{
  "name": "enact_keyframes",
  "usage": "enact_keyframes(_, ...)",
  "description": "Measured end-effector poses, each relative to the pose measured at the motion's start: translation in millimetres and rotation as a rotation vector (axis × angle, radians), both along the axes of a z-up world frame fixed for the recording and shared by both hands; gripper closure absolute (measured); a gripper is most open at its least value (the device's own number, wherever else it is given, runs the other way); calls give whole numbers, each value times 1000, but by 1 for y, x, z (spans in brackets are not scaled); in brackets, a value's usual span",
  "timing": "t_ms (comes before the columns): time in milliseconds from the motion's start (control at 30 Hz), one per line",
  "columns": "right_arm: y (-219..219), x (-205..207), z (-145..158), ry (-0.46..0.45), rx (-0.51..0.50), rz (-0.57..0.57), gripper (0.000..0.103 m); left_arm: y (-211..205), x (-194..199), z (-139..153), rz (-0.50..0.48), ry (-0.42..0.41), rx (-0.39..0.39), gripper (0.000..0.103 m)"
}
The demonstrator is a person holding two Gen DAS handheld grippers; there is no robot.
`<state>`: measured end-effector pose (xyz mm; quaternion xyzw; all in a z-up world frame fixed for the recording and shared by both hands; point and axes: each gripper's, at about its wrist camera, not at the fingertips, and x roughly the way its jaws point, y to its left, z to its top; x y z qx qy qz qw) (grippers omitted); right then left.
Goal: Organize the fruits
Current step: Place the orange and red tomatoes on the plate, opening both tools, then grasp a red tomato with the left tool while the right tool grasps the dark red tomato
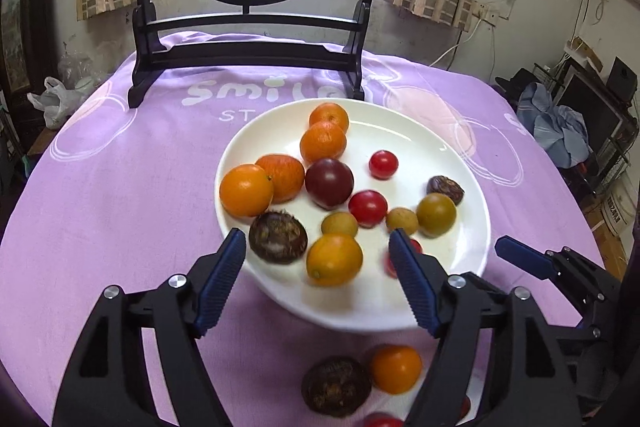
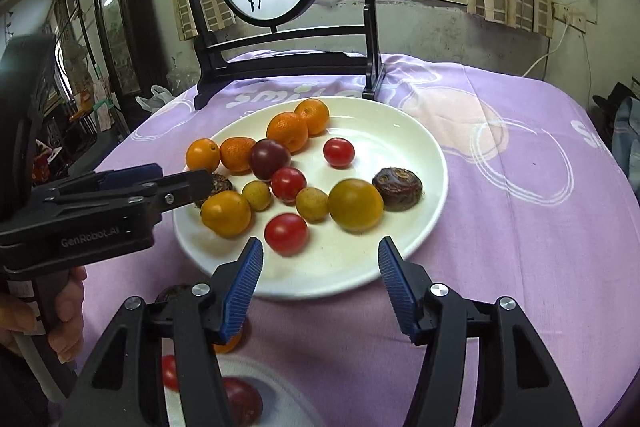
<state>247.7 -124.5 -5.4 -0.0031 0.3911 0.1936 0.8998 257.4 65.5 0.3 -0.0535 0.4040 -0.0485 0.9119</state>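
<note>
A white plate (image 1: pixel 400 303) (image 2: pixel 408 131) on the purple cloth holds several fruits: oranges (image 1: pixel 323 141), a dark plum (image 1: pixel 329 183), cherry tomatoes (image 1: pixel 383 164), brown water chestnuts (image 1: pixel 278 237) and small yellow-green fruits. My left gripper (image 1: pixel 316 233) hangs open over the plate's near rim. A yellow-orange fruit (image 1: pixel 334 259) lies between its fingers, with neither pad touching it. My right gripper (image 2: pixel 320 243) is open too, over the plate's near edge, with a cherry tomato (image 2: pixel 286 233) just ahead of its left finger. Loose fruits lie on the cloth under the grippers: a chestnut (image 1: pixel 336 385), an orange (image 1: pixel 394 369), a plum (image 2: pixel 240 399).
A dark wooden stand (image 1: pixel 248 55) with a round painted screen stands at the back of the table, just behind the plate. A hand (image 2: pixel 60 307) holds the left gripper's handle. The table's edges curve away left and right, with room clutter (image 1: pixel 560 131) beyond.
</note>
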Motion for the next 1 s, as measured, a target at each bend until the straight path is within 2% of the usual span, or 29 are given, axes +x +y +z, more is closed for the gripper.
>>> enact_keyframes(67, -4, -9, 1, 4, 2, 2, 42, 1, -11, 1, 10, -2, -2, 24)
enact_keyframes(333, -16, -47, 3, 5, 13, 25, 42, -5, -58, -2, -14, 28, -11, 22)
enact_keyframes(533, -10, -76, -6, 35, -18, 102, 42, 1, -88, -11, 3, 32, -42, 19)
enact_keyframes(733, 7, -94, -21, 81, -78, 176, 42, 11, -93, -20, 32, 33, -63, 19)
enact_keyframes(1000, 26, -88, -36, 113, -146, 202, 45, 13, -93, -24, 11, 37, -61, 19)
